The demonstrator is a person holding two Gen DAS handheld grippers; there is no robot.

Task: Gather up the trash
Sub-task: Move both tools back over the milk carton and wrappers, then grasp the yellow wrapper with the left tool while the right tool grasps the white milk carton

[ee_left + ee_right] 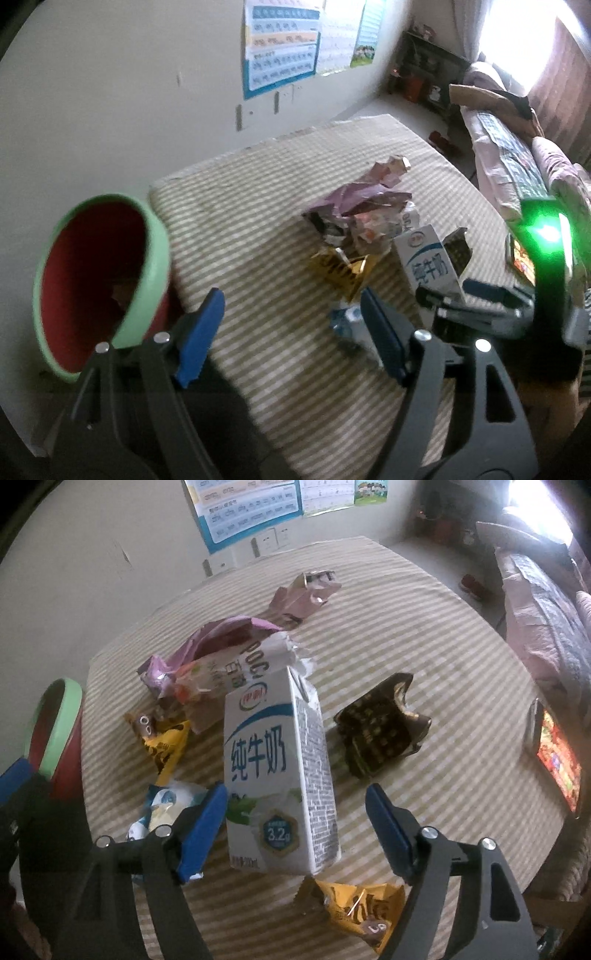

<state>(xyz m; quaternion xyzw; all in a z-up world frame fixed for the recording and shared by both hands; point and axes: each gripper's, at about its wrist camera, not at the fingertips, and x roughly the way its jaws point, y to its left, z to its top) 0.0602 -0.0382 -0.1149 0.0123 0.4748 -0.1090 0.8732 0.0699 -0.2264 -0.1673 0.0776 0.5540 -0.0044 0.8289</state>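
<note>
A white and blue milk carton (275,771) stands upright on the striped table (424,635); it also shows in the left wrist view (428,264). My right gripper (295,821) is open with its blue fingers on either side of the carton's lower half, not pressing it. My left gripper (291,328) is open and empty above the table's left part, near a green-rimmed red bin (99,280). Around the carton lie pink wrappers (229,638), a dark wrapper (380,727), yellow wrappers (166,746) and a blue-white wrapper (162,808).
The bin stands off the table's left edge (55,731). A phone with a lit screen (556,757) lies at the table's right edge. Another yellow wrapper (365,912) lies under the right gripper. A wall with posters is behind; a sofa (517,166) stands right.
</note>
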